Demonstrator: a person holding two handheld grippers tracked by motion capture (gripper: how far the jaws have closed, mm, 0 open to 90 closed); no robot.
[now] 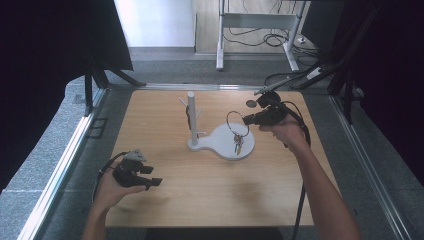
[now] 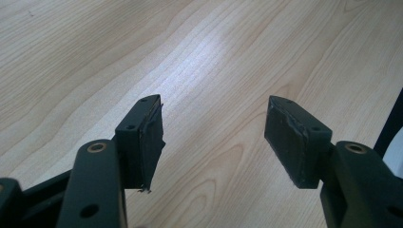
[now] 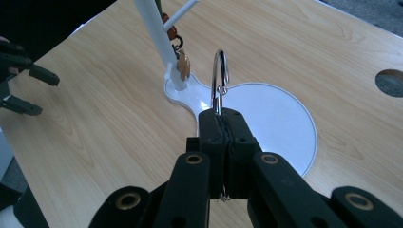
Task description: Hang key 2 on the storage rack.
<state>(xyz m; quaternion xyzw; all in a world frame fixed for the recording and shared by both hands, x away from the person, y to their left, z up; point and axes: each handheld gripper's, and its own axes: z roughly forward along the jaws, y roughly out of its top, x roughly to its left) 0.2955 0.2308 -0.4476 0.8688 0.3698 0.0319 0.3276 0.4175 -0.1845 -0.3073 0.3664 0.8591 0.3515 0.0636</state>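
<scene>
Clamped in the right gripper [image 1: 246, 119]: a metal key ring [image 1: 236, 121], keys [image 1: 238, 142] dangling over the round white base [image 1: 222, 141] of a peg stand [image 1: 191, 117], far right of the wooden table [image 1: 210, 195]. Resting near left, left gripper [image 1: 152, 178], jaws wide apart, holding nothing. No legible writing anywhere.

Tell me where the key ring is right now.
The key ring hangs from the shut right gripper, right of centre in the high view, its keys dangling over the round white base beside the peg stand.
</scene>
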